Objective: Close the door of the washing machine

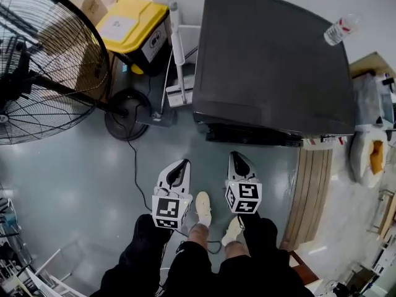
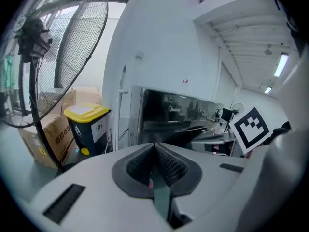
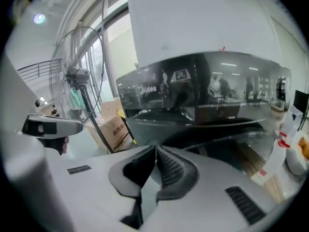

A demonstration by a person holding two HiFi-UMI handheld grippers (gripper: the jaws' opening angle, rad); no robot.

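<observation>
The left gripper (image 1: 182, 164) and the right gripper (image 1: 237, 157) are held side by side above the person's shoes (image 1: 203, 208) and aimed at the washing machine (image 1: 272, 60). The jaws of each are brought fully together and nothing is gripped. The machine is stood on the floor (image 1: 80, 159) directly ahead. Its dark door (image 1: 247, 135) appears to project from the lower front edge and is judged not yet closed. A bottle (image 1: 340, 30) is seen at the far right corner of the machine's top. For this step, the closed jaw tips are best set flat against the door's outer edge and pushed squarely and steadily until latching is felt. The cable (image 1: 135, 166) on the floor is to be avoided.
</observation>
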